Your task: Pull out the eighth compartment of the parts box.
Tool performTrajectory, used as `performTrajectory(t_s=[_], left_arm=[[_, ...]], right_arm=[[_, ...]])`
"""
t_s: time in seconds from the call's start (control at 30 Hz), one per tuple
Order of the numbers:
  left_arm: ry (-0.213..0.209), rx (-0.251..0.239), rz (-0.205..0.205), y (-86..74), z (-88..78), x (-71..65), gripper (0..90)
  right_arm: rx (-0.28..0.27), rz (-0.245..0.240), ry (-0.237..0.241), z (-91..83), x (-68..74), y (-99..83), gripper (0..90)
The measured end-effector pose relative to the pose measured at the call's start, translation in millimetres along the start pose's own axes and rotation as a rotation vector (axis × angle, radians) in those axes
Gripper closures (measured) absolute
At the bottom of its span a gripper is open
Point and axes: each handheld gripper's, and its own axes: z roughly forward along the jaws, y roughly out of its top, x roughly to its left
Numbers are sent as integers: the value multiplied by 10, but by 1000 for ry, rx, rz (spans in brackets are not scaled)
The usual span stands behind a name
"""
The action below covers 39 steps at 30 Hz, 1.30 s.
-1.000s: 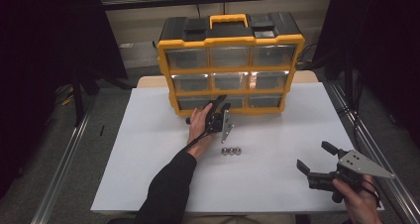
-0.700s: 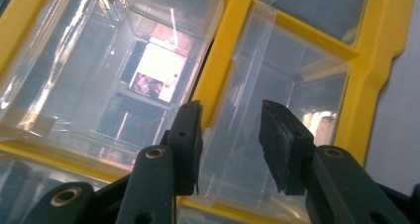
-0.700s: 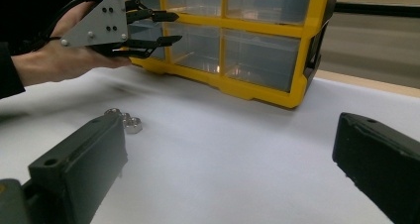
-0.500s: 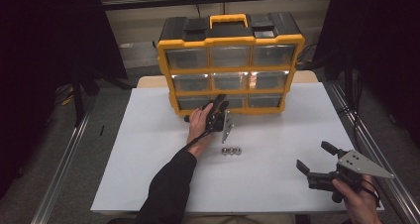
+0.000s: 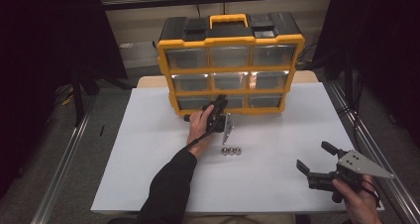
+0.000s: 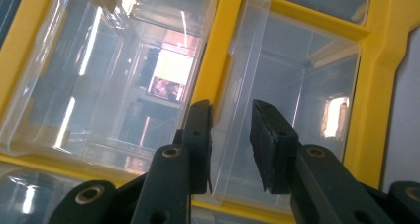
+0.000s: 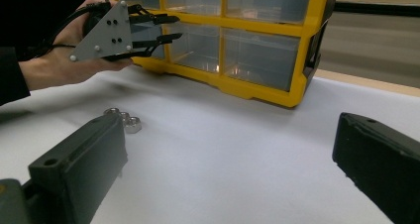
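Note:
A yellow organizer with clear drawers stands at the back of the white table. My left gripper, rolled on its side, is up against its bottom row near the middle. In the left gripper view a drawer's clear pull tab lies between the jaws of my left gripper. They have just been closing; one pad is at the tab and the other stands a little off it. My right gripper rests open at the front right with nothing between its fingers. Three steel nuts lie in a row behind the left hand.
The right gripper view looks across the table, past the right gripper's own wide jaws, to the nuts, the left gripper and the organizer. White table surface lies bare between the two hands.
Both hands keep their places. The left gripper stays at the organizer's bottom row and the right gripper rests open at the front right.

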Motion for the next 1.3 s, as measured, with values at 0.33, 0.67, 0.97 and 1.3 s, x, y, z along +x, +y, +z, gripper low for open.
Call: performTrajectory(t_s=[0.33,0.67,0.97,1.3], left_arm=[[28,64,81,19,-28,-18,722],[58,79,107,28,-17,-82,733],[85,76,159,46,-14,-100,756],[71,72,141,60,-28,-101,785]], right_arm=[[0,4,-3,3,5,0,1],[4,5,-4,2,-1,-1,1],[6,6,-6,-1,-3,-2,1],[6,6,-6,-1,-1,-1,0]])
